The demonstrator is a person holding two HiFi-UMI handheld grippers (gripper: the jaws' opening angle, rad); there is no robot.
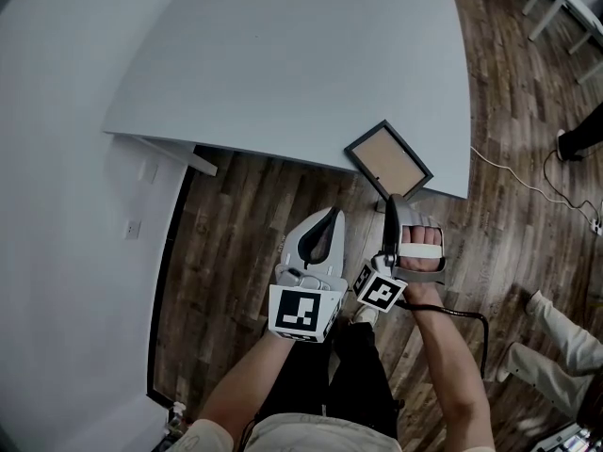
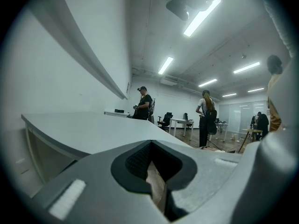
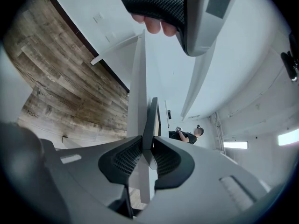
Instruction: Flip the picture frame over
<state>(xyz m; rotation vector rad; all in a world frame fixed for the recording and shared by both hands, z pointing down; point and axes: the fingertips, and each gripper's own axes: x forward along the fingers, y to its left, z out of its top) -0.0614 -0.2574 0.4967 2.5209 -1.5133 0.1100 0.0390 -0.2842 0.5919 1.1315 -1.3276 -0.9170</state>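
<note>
- Plainly, the right gripper [image 1: 392, 205] had its fingers pressed onto the near corner of the picture frame [image 1: 388, 162]. In the right gripper view the frame [image 3: 152, 118] stood edge-on as a thin dark strip pinched between the two pads of the gripper [image 3: 149, 147].
- Beyond those fingers the rest of the frame lay flat on the table [image 1: 283, 55] with its brown backing up. It sat at the table's near edge, turned like a diamond so that one corner pointed back at the fingertips.
- The left gripper [image 1: 330, 217] had its fingers closed together with nothing between them. In the left gripper view only a sliver of wood floor showed behind the meeting pads [image 2: 158, 183].
- From the left fingers the frame was ahead and off to the right, apart from them and not touched. These fingers hung over the wooden floor [image 1: 245, 215], short of the table's edge.
- The two grippers were side by side, the left fingers just beside the right ones and a little farther from the frame.
- Past the left fingers the grey table top [image 2: 93, 129] stretched away, with people standing far off in the room [image 2: 142, 104].
</note>
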